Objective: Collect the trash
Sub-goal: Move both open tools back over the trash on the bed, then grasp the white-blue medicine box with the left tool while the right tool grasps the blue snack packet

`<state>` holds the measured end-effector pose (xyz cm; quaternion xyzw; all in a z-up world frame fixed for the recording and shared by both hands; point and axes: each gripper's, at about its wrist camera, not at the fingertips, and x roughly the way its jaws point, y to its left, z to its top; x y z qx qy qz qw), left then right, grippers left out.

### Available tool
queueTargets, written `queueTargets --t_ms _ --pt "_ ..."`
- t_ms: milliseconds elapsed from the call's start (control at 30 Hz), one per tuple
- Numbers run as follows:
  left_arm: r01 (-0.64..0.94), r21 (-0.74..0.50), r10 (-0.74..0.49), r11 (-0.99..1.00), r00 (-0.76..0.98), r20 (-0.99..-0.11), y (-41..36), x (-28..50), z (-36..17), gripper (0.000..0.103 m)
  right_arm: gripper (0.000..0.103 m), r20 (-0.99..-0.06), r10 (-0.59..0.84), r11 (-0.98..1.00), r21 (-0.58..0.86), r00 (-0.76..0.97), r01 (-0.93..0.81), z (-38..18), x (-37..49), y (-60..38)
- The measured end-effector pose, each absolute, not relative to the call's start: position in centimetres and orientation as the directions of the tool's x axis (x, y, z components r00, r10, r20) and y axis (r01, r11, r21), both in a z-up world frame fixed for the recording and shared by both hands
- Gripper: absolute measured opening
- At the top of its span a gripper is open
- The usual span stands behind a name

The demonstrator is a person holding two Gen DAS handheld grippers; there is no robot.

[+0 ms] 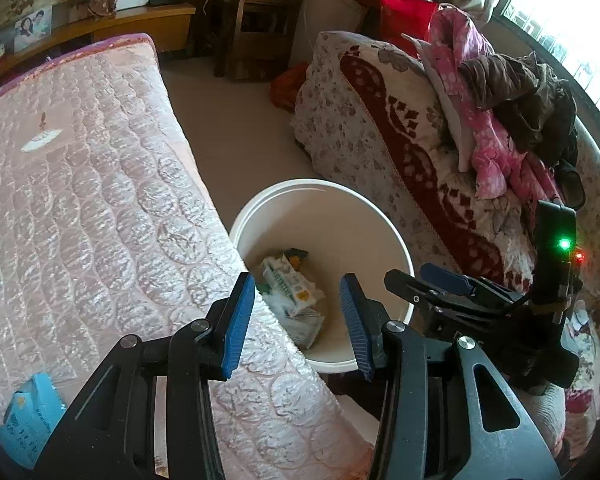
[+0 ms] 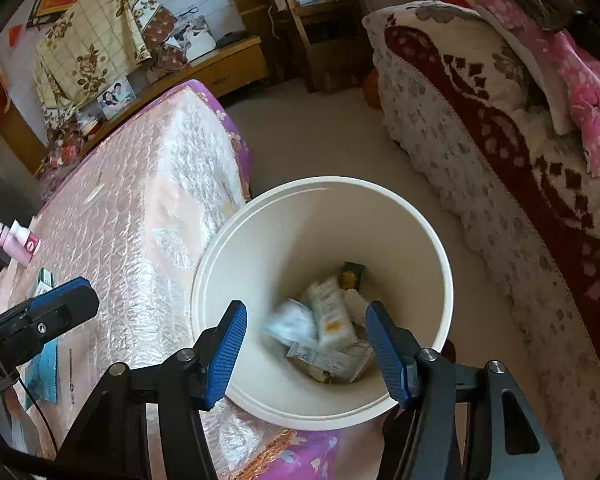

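Note:
A white round bin [image 1: 324, 208] stands on the floor between the mattress and the sofa; it also shows in the right wrist view [image 2: 260, 248]. Several cartons and wrappers [image 1: 290, 286] lie in its bottom, blurred in the right wrist view [image 2: 328, 332]. My left gripper [image 1: 298, 320] is open and empty above the mattress edge and the bin's near rim. My right gripper [image 2: 306, 354] is open and empty directly above the bin. It also shows in the left wrist view [image 1: 448, 280], at the bin's right side.
A pink quilted mattress [image 1: 80, 184] fills the left. On it lie a blue packet [image 1: 30, 420], a pink bottle [image 2: 16, 240] and a flat blue packet [image 2: 44, 372]. A floral sofa [image 1: 380, 120] with piled clothes [image 1: 500, 100] stands at right. Wooden shelves [image 1: 260, 20] stand behind.

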<state>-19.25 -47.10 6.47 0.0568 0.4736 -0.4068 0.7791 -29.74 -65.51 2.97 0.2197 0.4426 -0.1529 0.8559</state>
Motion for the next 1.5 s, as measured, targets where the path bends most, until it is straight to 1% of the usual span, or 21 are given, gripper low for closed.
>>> queueTargets --t_ms 400,700,767,867,1067,1333,1500 --pt "0.669 -0.258 -0.561 0.698 0.286 -0.776 -43.5 -18.8 8.0 0.043 0.060 -0.821 -0.049 0.885 0.228 0.569 0.405 3.8 -29.0 -62.4" --pt "0.602 -0.249 -0.519 0.759 0.328 -0.789 -37.5 -17.4 8.2 0.042 0.060 -0.806 0.007 0.918 0.240 0.591 0.316 5.3 -27.4 -57.8" --pt "0.587 -0.245 -0.507 0.772 0.336 -0.794 -36.1 -17.1 8.1 0.042 0.061 -0.803 0.028 0.926 0.246 0.596 0.288 5.6 -26.8 -56.5" --pt "0.556 -0.238 -0.483 0.796 0.348 -0.803 -33.6 -16.4 8.0 0.042 0.065 -0.797 0.052 0.935 0.250 0.602 0.251 5.9 -26.1 -54.7" --pt "0.491 -0.242 -0.446 0.837 0.354 -0.822 -28.5 -15.2 7.2 0.042 0.066 -0.793 0.093 0.951 0.250 0.602 0.182 6.4 -24.9 -51.3" --pt "0.377 -0.266 -0.405 0.887 0.360 -0.841 -22.5 -12.5 4.6 0.042 0.066 -0.793 0.128 0.962 0.245 0.595 0.119 6.8 -23.7 -48.1" --pt "0.323 -0.271 -0.378 0.907 0.338 -0.862 -18.0 -12.6 3.6 0.042 0.066 -0.801 0.165 0.967 0.246 0.575 0.065 6.9 -22.7 -45.8"
